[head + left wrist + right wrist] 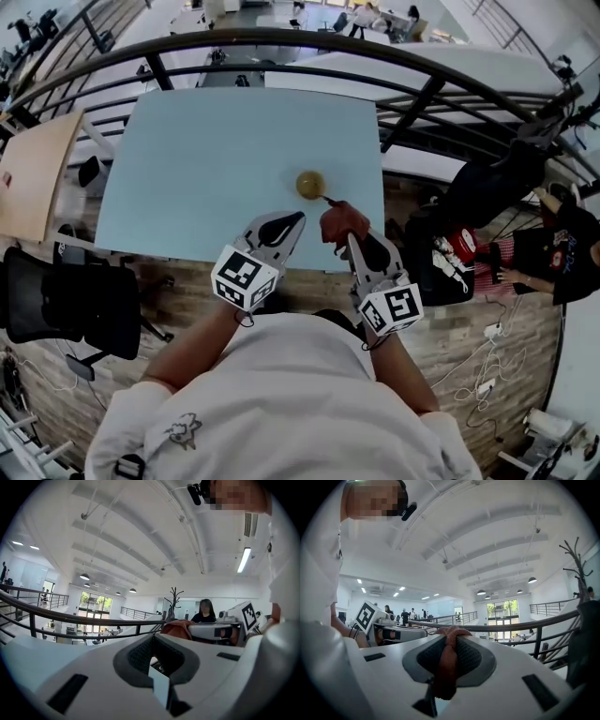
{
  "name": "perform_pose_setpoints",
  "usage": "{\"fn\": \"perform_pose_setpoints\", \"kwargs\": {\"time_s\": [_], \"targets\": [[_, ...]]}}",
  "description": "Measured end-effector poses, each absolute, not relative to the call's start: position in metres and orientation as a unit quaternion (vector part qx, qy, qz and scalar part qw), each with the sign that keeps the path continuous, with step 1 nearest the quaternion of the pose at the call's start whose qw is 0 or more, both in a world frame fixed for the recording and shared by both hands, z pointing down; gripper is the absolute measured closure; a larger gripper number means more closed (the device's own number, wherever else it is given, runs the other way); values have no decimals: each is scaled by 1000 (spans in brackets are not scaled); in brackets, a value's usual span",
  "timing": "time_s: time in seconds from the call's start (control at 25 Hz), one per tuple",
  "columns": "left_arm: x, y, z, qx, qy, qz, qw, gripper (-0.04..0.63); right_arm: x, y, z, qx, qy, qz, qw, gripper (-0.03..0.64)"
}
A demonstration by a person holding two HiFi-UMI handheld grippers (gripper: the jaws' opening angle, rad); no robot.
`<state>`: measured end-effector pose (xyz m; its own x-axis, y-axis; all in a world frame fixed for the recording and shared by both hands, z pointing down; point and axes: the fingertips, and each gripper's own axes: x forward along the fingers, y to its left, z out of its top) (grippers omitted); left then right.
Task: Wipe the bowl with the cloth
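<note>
One bowl point(310, 184) is on the one pale blue surface point(206, 169), and there is one reddish-brown cloth point(344, 222). There are two grippers, the left gripper point(300, 217) and the right gripper point(351, 240). Each carries one cube, making two: the left marker cube point(246, 277) and the right marker cube point(392, 309). Left of the surface are one wooden table point(33, 173) and one black chair point(70, 302). One other person point(562, 248) shows at the right edge. The distant people in the gripper views are too small to count.
</note>
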<state>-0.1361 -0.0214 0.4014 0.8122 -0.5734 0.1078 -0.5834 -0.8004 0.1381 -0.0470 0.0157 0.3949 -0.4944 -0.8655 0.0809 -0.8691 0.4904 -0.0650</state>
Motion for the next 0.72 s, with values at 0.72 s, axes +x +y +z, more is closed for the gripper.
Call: {"fn": "perform_pose_setpoints", "kwargs": {"time_s": [0.72], "targets": [[-122, -93, 409, 931, -350, 39, 92, 581, -24, -67, 401, 461, -886, 53, 16, 552]]}}
